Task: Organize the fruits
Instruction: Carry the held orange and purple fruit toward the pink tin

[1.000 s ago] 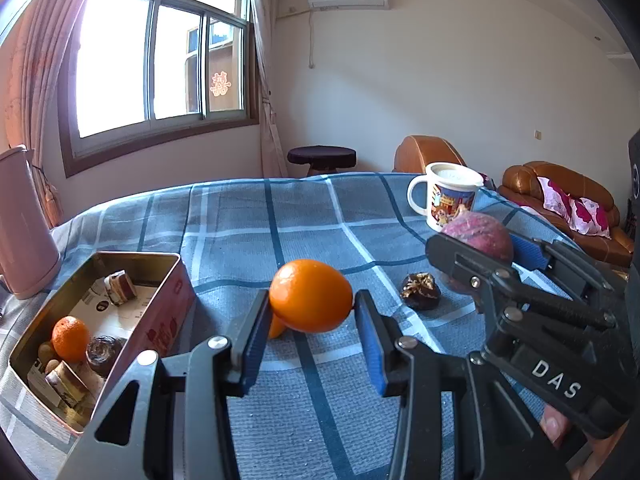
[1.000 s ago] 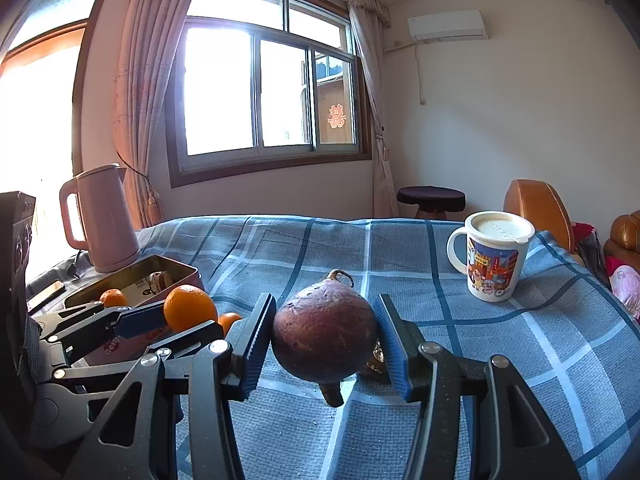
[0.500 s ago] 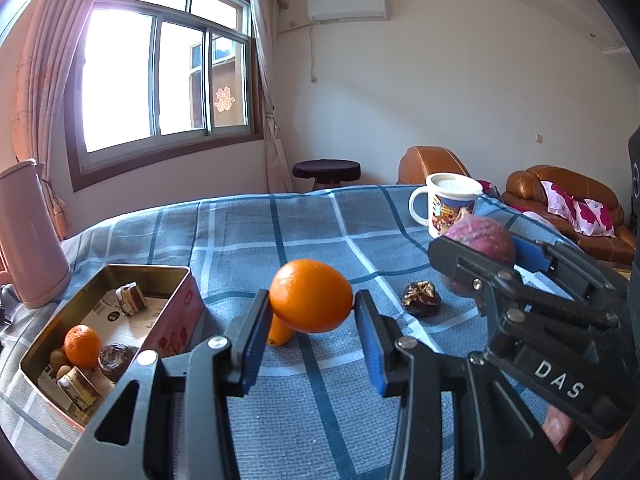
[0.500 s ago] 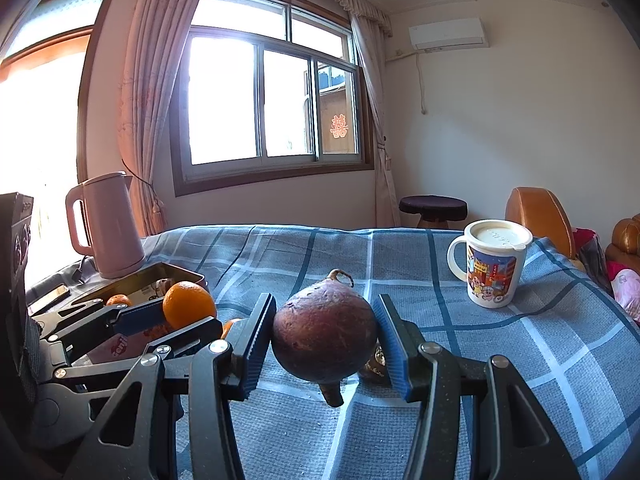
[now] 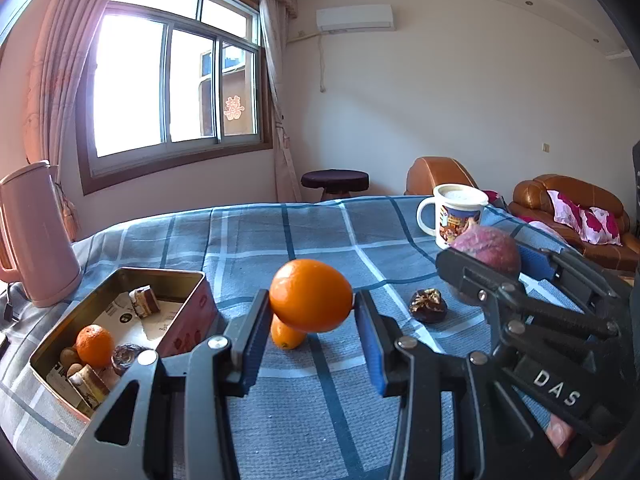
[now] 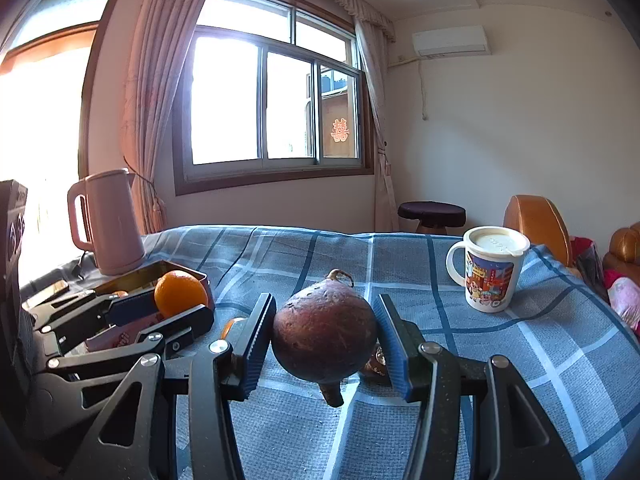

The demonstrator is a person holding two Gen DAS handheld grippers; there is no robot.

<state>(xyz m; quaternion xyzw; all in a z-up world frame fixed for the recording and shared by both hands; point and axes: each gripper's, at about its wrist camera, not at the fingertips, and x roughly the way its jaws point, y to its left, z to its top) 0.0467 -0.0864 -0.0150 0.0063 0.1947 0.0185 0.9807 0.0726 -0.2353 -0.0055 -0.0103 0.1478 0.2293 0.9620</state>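
Orange fruit (image 5: 311,295) clamped in left tongs (image 5: 312,338), purple fruit (image 6: 325,340) in right tongs (image 6: 325,344)

A home living room.
Brown leather sofas (image 5: 568,200), a curtained window (image 6: 272,96), a wall air conditioner (image 5: 355,18) and a pink kettle (image 6: 110,220) show it.

Taking the tin (image 5: 188,300) as landmark: it sits on the table (image 5: 320,232), with a kettle (image 5: 36,236) behind it to the left. An orange (image 5: 95,345) lies in it. Right of it lies a small orange (image 5: 286,336), farther right a dried fruit (image 5: 428,305), and beyond that a mug (image 5: 456,216).
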